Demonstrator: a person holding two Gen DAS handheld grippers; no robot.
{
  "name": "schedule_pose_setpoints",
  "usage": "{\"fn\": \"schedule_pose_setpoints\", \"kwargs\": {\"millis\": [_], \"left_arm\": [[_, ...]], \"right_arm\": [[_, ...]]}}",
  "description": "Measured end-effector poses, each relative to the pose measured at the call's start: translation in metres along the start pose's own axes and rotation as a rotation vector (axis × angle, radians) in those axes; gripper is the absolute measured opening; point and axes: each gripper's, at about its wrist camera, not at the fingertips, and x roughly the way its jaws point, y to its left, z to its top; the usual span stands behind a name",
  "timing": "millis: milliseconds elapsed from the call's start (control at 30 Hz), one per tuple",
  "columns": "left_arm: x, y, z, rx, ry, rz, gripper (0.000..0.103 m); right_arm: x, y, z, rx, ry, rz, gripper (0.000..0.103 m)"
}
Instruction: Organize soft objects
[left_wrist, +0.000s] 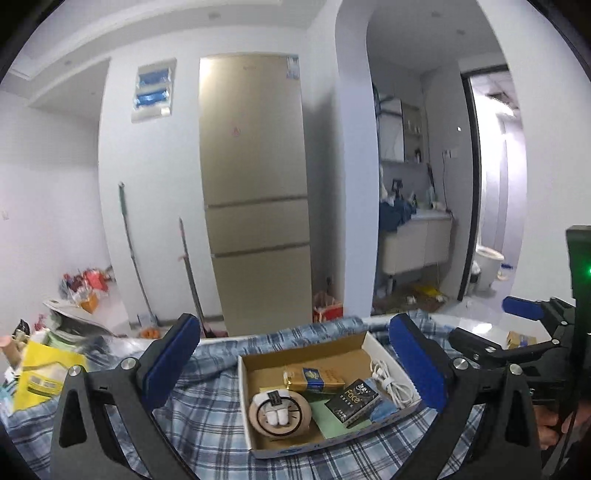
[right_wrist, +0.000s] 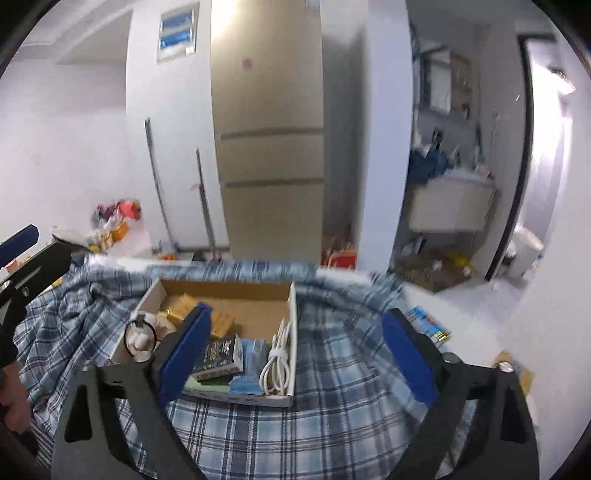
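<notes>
A blue-and-white plaid cloth (left_wrist: 207, 410) (right_wrist: 332, 373) lies rumpled over the table. On it stands an open cardboard box (left_wrist: 258, 373) (right_wrist: 258, 310). Inside are a round beige soft toy with a black ring (left_wrist: 279, 413) (right_wrist: 140, 338), a gold packet (left_wrist: 314, 378), a black pack (left_wrist: 352, 400) (right_wrist: 219, 354), a coiled white cable (left_wrist: 389, 380) (right_wrist: 277, 363) and a blue mask (right_wrist: 251, 354). My left gripper (left_wrist: 293, 326) hangs open above the box, nothing between its fingers. My right gripper (right_wrist: 297, 314) is open too, over the box's right side and the cloth, touching neither.
A beige fridge (left_wrist: 255, 199) stands behind the table, with two mop handles (left_wrist: 135, 258) leaning on the wall. Yellow bags and papers (left_wrist: 40, 369) crowd the table's left end. The other gripper shows at each view's edge. A doorway opens to a washroom (left_wrist: 417, 229) on the right.
</notes>
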Motion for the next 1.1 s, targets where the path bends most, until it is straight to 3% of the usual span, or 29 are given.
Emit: {"fn": "schedule_pose_setpoints", "kwargs": {"millis": [233,433,567,833,1033,1100], "left_arm": [[-0.092,0.000,-0.002,0.000,-0.160,0.042,0.103],[-0.135,-0.004,-0.024,0.025,-0.236,0.064,0.103],[-0.145,-0.006,-0.048,0.033,-0.255,0.069,0.103],[-0.138,0.000,-0.095,-0.014,-0.285,0.141,0.103],[-0.119,0.004,-0.117,-0.007,-0.235,0.124,0.103],[-0.113,0.006,-0.126,-0.002,-0.221,0.142,0.103]], "right_arm": [[-0.079,0.007,-0.003,0.008,-0.197,0.046,0.103],[-0.126,0.013,-0.016,0.015,-0.299,0.104,0.103],[-0.131,0.016,-0.032,0.030,-0.286,0.156,0.103],[-0.118,0.016,-0.076,0.011,-0.366,0.137,0.103],[-0.101,0.012,-0.107,-0.010,-0.394,0.105,0.103],[-0.094,0.008,-0.116,0.008,-0.364,0.100,0.103]]}}
